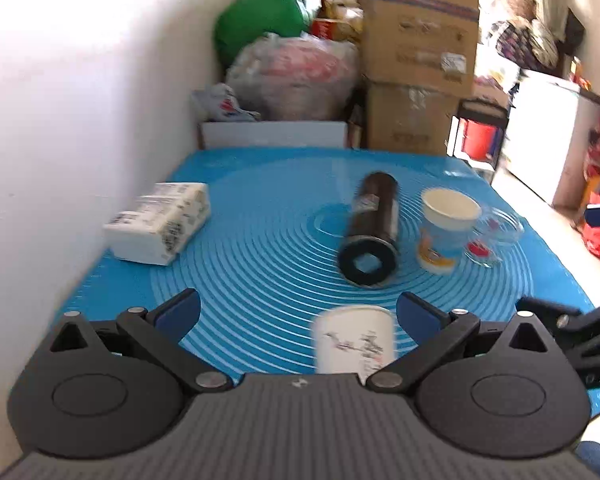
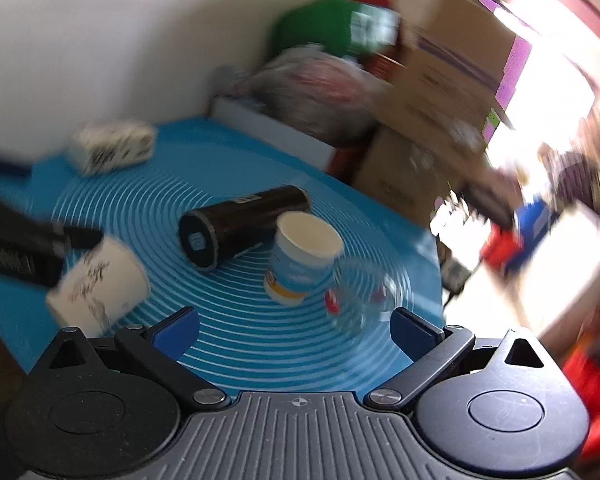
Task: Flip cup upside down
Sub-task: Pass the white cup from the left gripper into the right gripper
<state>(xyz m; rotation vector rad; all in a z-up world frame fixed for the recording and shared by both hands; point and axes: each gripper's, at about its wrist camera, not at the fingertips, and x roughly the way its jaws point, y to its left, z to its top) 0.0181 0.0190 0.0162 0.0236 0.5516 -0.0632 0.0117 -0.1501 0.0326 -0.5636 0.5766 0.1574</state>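
Two paper cups sit on the blue mat (image 1: 260, 200): the white cup (image 1: 354, 344) already inverted, the blue-and-yellow cup (image 1: 446, 226) upright; left gripper (image 1: 298, 312) and right gripper (image 2: 296, 330) splayed, empty.

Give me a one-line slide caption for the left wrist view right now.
Left gripper, jaws open, over a white paper cup on the blue mat; black cylinder lying beyond.

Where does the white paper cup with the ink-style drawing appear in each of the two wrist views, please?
Left wrist view: the white paper cup with the ink-style drawing sits bottom centre, between the open fingers of the left hand-held gripper.
Right wrist view: the same cup is at lower left, tilted.
Shared landmark: the black cylindrical flask lying on its side on the mat.
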